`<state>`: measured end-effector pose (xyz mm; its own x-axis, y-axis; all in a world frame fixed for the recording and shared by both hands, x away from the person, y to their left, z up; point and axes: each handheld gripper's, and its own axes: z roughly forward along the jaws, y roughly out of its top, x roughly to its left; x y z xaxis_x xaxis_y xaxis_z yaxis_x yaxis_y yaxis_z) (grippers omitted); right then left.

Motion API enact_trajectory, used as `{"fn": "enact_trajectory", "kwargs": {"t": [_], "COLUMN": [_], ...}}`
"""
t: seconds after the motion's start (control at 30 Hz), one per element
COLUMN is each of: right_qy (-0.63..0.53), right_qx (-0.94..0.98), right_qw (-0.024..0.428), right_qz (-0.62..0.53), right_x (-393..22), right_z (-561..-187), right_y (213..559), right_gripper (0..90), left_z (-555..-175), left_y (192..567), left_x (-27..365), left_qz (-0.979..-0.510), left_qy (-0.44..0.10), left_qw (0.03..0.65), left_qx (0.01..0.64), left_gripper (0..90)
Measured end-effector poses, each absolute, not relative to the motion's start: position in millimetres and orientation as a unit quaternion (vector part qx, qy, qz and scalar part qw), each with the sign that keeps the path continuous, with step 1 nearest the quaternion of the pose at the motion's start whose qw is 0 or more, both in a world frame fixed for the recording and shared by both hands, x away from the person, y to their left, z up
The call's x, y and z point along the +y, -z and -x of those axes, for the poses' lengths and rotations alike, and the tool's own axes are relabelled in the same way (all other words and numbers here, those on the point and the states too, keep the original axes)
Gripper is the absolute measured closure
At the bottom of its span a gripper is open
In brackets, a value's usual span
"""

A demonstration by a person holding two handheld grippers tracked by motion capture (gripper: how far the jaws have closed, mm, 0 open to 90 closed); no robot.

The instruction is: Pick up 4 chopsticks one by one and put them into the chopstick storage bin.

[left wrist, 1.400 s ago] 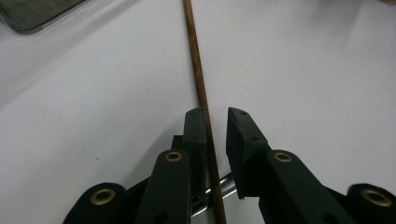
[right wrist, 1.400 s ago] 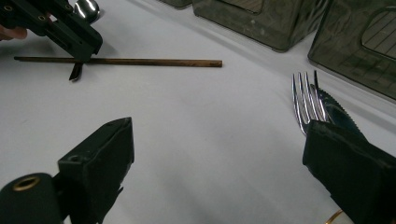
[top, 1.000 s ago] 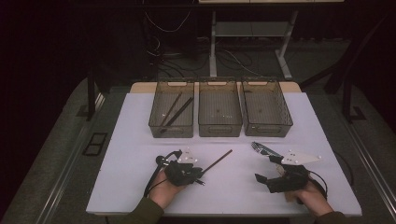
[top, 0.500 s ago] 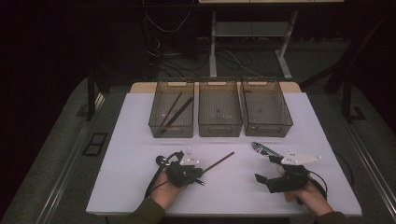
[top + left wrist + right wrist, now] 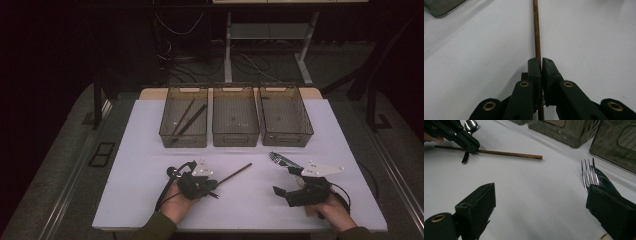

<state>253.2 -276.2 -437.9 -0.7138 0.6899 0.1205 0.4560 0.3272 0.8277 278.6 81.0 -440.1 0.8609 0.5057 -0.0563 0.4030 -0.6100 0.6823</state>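
Your left gripper (image 5: pixel 214 186) has its jaws pressed together on the brown chopstick (image 5: pixel 537 32), pinching it near one end while the rest lies flat on the white table (image 5: pixel 135 200), near its front edge. Lift it level and slowly so the long free end does not swing, then carry it toward the left bin (image 5: pixel 184 137), where two chopsticks already lie. Your right gripper (image 5: pixel 541 207) rests with jaws spread wide, holding nothing, beside the fork (image 5: pixel 587 173)
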Motion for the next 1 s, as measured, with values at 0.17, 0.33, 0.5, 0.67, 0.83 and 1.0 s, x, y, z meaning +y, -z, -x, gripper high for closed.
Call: {"fn": "enact_trajectory", "kwargs": {"t": [0.17, 0.33, 0.5, 0.67, 0.83, 1.0], "right_qy": [-0.458, -0.458, -0.458, -0.458, -0.457, -0.458], "right_qx": [0.804, 0.805, 0.805, 0.804, 0.804, 0.804], "right_qw": [0.128, 0.128, 0.129, 0.13, 0.13, 0.131], "right_qz": [-0.356, -0.354, -0.355, -0.356, -0.357, -0.357], "right_x": [-276.3, -275.7, -275.5, -276.8, -277.6, -281.3], "right_z": [-253.4, -253.6, -255.0, -255.3, -256.6, -261.5], "right_y": [438.0, 438.1, 438.8, 438.6, 439.0, 439.8], "right_gripper": [9.1, 9.1, 9.1, 9.1, 9.1, 9.1], "left_z": [-278.5, -279.4, -282.1, -283.5, -284.9, -287.6], "left_y": [437.1, 432.2, 426.5, 422.9, 419.7, 417.7], "left_x": [81.5, 86.6, 96.2, 103.1, 109.0, 115.3], "left_qz": [-0.896, -0.894, -0.889, -0.887, -0.886, -0.886], "left_qy": [-0.073, -0.063, -0.059, -0.053, -0.051, -0.048], "left_qw": [0.363, 0.372, 0.384, 0.39, 0.393, 0.392], "left_qx": [0.245, 0.24, 0.242, 0.243, 0.242, 0.243], "left_gripper": [85.4, 85.4, 85.4, 85.4, 85.3, 85.3]}}
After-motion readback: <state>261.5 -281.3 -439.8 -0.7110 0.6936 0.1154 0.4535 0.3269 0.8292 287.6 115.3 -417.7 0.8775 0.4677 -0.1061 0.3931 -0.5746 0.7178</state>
